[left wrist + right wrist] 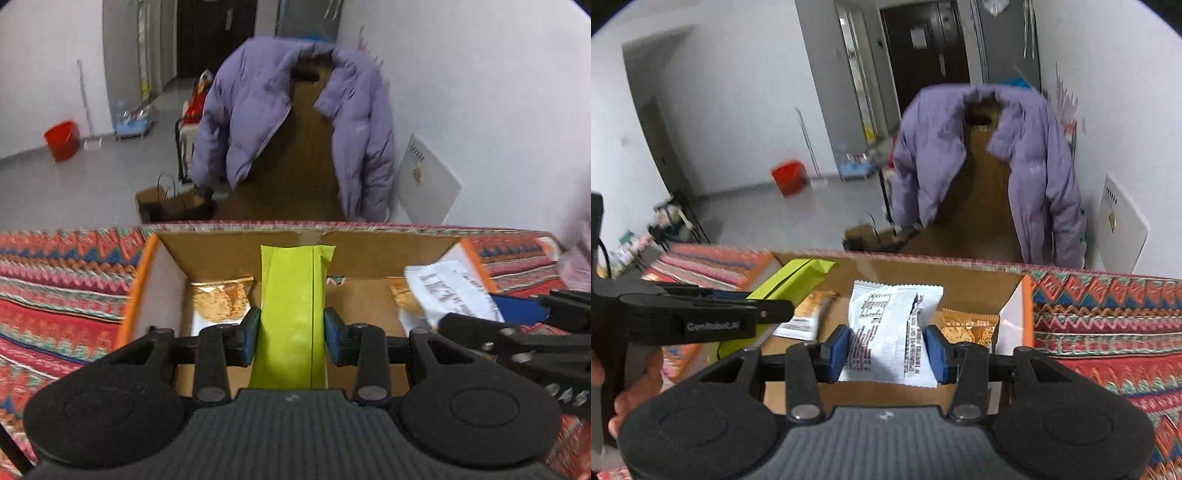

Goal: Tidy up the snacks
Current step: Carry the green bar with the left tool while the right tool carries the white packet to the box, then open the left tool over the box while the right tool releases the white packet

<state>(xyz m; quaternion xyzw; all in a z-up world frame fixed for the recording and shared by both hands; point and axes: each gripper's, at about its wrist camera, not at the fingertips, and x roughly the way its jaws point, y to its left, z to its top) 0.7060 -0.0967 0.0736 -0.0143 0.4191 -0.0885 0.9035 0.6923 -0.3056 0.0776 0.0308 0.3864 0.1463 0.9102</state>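
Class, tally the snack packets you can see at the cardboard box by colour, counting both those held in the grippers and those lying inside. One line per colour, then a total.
Lime-green packet, held in the left gripper: 1
White printed packet, held in the right gripper: 1
Golden snack packets lying in the cardboard box, one at each end: 2
Total: 4

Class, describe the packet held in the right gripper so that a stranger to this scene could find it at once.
Find the open cardboard box on the patterned cloth. Over it the right gripper grips a white packet with black print. The left gripper's packet is plain lime green, and those in the box show golden snacks.
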